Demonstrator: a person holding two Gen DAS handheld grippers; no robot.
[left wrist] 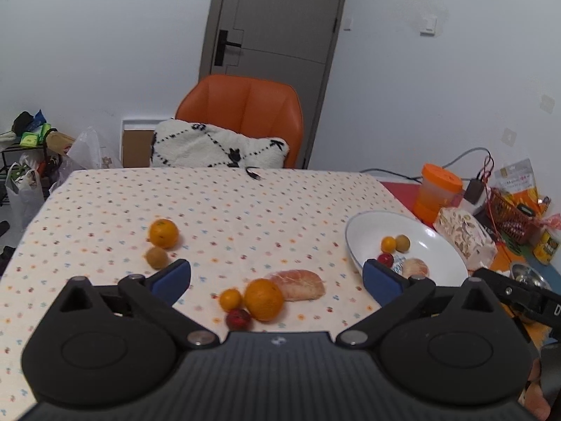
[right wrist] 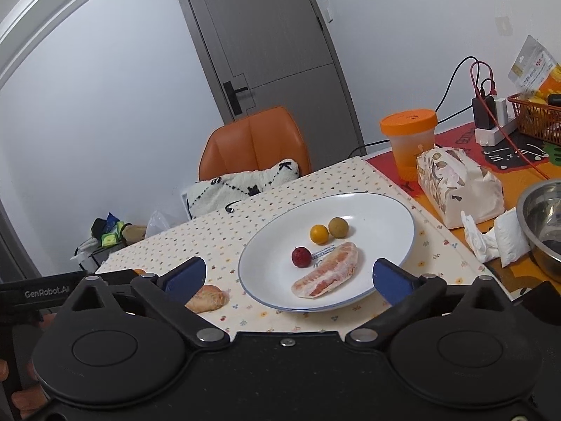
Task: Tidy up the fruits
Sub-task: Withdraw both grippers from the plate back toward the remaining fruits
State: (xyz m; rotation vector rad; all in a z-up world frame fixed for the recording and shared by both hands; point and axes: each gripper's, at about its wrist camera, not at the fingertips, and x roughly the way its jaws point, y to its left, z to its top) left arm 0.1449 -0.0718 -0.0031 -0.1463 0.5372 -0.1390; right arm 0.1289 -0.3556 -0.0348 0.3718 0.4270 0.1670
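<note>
Both grippers, left [left wrist: 277, 275] and right [right wrist: 289, 275], hover with jaws released and empty; four fruits sit on the plate [right wrist: 385, 210], six wait on the tabletop [left wrist: 245, 210]

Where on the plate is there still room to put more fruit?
The white plate has bare room on its far and right side, behind the little orange fruit and green fruit. Its near middle is crowded by the red fruit and peeled pomelo slice.
</note>
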